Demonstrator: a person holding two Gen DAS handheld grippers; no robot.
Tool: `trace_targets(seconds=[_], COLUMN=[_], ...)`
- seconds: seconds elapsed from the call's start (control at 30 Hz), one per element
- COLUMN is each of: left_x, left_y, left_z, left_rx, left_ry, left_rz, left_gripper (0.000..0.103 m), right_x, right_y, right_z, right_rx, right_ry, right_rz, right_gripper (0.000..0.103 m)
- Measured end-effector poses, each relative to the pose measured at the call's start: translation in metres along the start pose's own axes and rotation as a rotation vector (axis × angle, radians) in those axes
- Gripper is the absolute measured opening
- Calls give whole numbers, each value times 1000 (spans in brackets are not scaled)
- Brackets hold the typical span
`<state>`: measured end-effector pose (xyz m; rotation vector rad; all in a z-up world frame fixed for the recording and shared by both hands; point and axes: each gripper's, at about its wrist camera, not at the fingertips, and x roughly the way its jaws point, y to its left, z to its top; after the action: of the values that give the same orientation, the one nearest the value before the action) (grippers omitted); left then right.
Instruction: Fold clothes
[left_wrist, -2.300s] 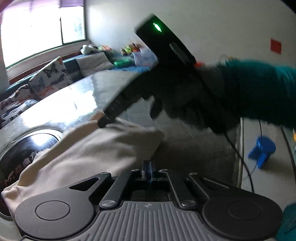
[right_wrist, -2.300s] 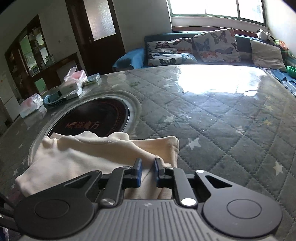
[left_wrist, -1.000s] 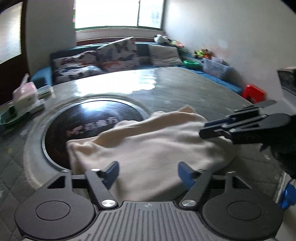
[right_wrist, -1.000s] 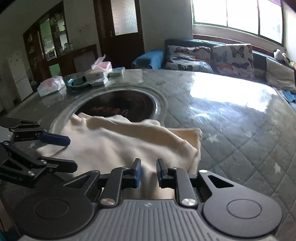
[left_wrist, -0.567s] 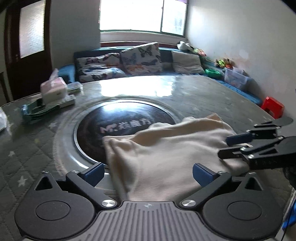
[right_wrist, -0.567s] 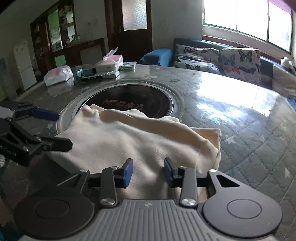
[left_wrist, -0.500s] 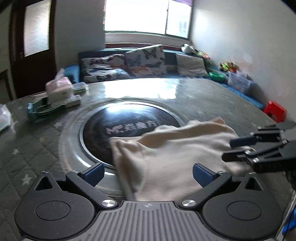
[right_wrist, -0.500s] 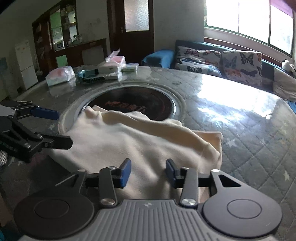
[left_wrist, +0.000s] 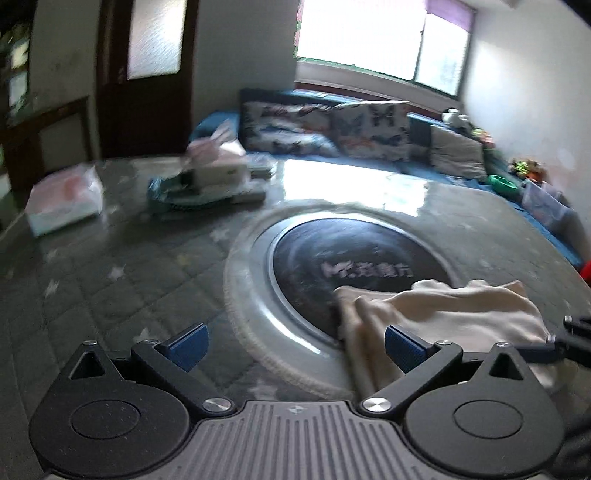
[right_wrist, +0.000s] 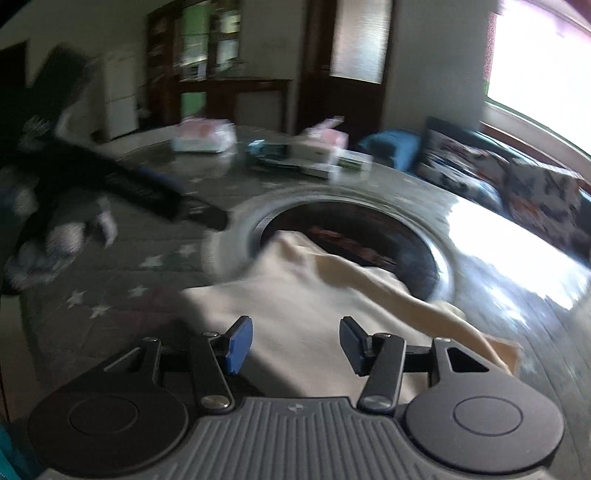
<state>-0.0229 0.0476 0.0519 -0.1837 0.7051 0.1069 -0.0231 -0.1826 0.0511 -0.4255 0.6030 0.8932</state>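
A cream garment (left_wrist: 443, 314) lies folded on the grey quilted table (left_wrist: 129, 280), partly over the black round inset (left_wrist: 362, 266). My left gripper (left_wrist: 295, 347) is wide open with nothing between its fingers, and the garment's left edge lies just beyond its right fingertip. My right gripper (right_wrist: 295, 343) hovers over the near part of the garment (right_wrist: 314, 306). Its jaws are opening and its pads do not press the cloth. The left gripper (right_wrist: 166, 199) shows blurred at the left of the right wrist view. The right gripper's tips (left_wrist: 576, 339) poke in at the right edge of the left wrist view.
Tissue packs (left_wrist: 64, 199) and small boxes (left_wrist: 218, 177) sit on the far side of the table. A sofa with butterfly cushions (left_wrist: 332, 125) runs under the window. A dark door (left_wrist: 147, 74) and shelves stand behind. The table's steel ring (right_wrist: 229, 258) circles the inset.
Both grippers have let go of the garment and opened, the left one fully. The left gripper has swung left off the cloth. The right one has turned left too.
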Motion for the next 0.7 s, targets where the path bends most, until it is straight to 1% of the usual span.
trace_targets(seconds=[0.17, 0.33, 0.43, 0.47, 0.53, 0.6, 0.7], left_x=[5, 5, 7, 8, 12, 16, 20], left_y=[12, 16, 18, 19, 21, 20, 15], left_z=[-4, -4, -4, -4, -5, -6, -6], left_rx=[-108, -183, -265, -300, -363, -409, -446], left_ry=[45, 65, 81, 93, 118, 137, 161], left_rz=[-3, -45, -76, -92, -124, -155, -168], left_gripper=[103, 103, 103, 103, 103, 103, 103], right_x=[11, 27, 37, 39, 38, 34, 28], right_y=[38, 61, 65, 65, 62, 57, 48], right_z=[7, 7, 6, 6, 7, 9, 13], right_rx=[-145, -236, -250, -248, -228, -200, -142], right_ry=[10, 35, 47, 48, 41, 29, 5], right_rz=[46, 37, 11, 4, 7, 17, 37], right_gripper=[53, 49, 34, 33, 21, 16, 13])
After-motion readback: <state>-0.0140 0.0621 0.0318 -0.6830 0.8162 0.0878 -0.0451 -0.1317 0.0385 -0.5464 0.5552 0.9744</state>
